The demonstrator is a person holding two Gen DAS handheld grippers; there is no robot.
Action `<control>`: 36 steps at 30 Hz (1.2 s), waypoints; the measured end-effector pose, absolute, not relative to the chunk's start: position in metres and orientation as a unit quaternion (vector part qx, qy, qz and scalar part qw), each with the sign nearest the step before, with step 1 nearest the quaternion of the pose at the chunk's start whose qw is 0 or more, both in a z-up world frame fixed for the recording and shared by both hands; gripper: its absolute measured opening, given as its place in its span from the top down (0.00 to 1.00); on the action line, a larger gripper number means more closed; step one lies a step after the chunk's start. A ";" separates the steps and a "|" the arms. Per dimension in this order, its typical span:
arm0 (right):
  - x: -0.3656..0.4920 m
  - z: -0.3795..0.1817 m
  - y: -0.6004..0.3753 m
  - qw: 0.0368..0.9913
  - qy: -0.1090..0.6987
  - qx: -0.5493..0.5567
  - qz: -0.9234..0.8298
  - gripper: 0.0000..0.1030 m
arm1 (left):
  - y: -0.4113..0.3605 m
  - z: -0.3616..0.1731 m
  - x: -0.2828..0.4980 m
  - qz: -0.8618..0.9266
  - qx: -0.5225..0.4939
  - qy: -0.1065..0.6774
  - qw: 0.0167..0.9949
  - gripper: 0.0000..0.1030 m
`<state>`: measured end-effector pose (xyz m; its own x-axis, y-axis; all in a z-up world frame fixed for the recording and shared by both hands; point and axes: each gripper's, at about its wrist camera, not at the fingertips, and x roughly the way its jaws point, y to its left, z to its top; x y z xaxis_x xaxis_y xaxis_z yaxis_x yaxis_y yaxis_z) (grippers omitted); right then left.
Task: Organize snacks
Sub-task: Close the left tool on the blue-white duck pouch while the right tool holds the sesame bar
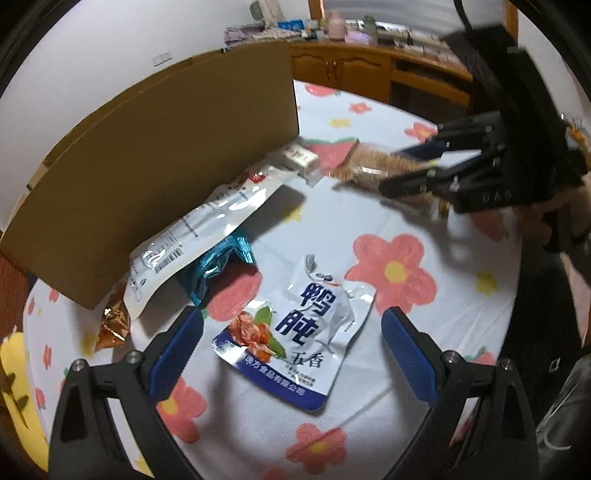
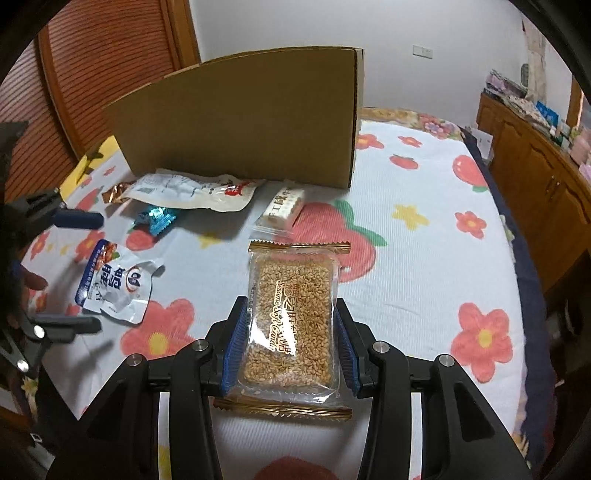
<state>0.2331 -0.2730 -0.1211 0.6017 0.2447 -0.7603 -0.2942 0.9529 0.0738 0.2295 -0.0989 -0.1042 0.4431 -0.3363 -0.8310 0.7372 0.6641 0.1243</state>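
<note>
Both wrist views look steeply down, close, sharing the cardboard box (image 1: 147, 177) (image 2: 240, 118)

Cardboard box (image 2: 236, 118) behind snack packets; long pouch (image 2: 192, 192) leaning against box front

A home, likely a bedroom: a flower-and-strawberry patterned sheet (image 2: 424, 206) covers the bed, a wooden cabinet (image 2: 535, 177) along the white wall carries bottles and clutter (image 1: 332, 26), and a slatted wooden door (image 2: 92, 66) stands behind.

The right gripper (image 2: 291, 347) clamps a sesame candy pack (image 2: 291, 321). A cardboard box (image 2: 236, 118) stands far behind. The left gripper (image 2: 70, 273) straddles a white pouch (image 2: 114, 284) at left.
</note>
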 end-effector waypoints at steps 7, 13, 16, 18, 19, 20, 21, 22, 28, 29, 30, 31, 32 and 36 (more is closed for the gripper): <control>0.235 -0.123 -0.273 0.897 0.413 -0.027 0.155 0.56 | -0.104 -0.115 0.238 -0.336 0.248 0.435 0.798 0.05; 0.235 -0.124 -0.276 0.897 0.411 -0.019 0.162 0.56 | -0.102 -0.118 0.253 -0.344 0.222 0.454 0.791 0.07; 0.235 -0.124 -0.278 0.896 0.411 -0.010 0.166 0.56 | -0.098 -0.118 0.255 -0.358 0.204 0.462 0.786 0.13; 0.235 -0.124 -0.278 0.896 0.410 -0.007 0.167 0.56 | -0.096 -0.117 0.254 -0.359 0.203 0.460 0.786 0.13; 0.235 -0.124 -0.278 0.897 0.410 -0.008 0.167 0.56 | -0.096 -0.117 0.254 -0.359 0.202 0.459 0.787 0.13; 0.235 -0.124 -0.278 0.897 0.410 -0.008 0.167 0.56 | -0.096 -0.117 0.253 -0.358 0.202 0.459 0.788 0.13; 0.235 -0.124 -0.278 0.897 0.410 -0.007 0.167 0.56 | -0.096 -0.116 0.253 -0.357 0.201 0.459 0.788 0.13; 0.235 -0.124 -0.279 0.897 0.410 -0.007 0.167 0.56 | -0.096 -0.116 0.253 -0.357 0.201 0.459 0.789 0.13; 0.234 -0.124 -0.278 0.897 0.410 -0.009 0.166 0.56 | -0.100 -0.118 0.258 -0.354 0.203 0.457 0.790 0.10; 0.234 -0.125 -0.278 0.897 0.410 -0.009 0.166 0.56 | -0.101 -0.118 0.258 -0.355 0.202 0.458 0.790 0.10; 0.234 -0.125 -0.278 0.897 0.410 -0.008 0.166 0.56 | -0.101 -0.118 0.259 -0.355 0.202 0.458 0.790 0.10; 0.234 -0.124 -0.278 0.897 0.410 -0.008 0.166 0.56 | -0.102 -0.118 0.259 -0.355 0.202 0.458 0.790 0.10; 0.234 -0.125 -0.278 0.897 0.410 -0.008 0.166 0.56 | -0.102 -0.118 0.259 -0.354 0.202 0.458 0.790 0.10; 0.234 -0.125 -0.278 0.897 0.410 -0.008 0.166 0.56 | -0.103 -0.118 0.255 -0.364 0.210 0.459 0.783 0.10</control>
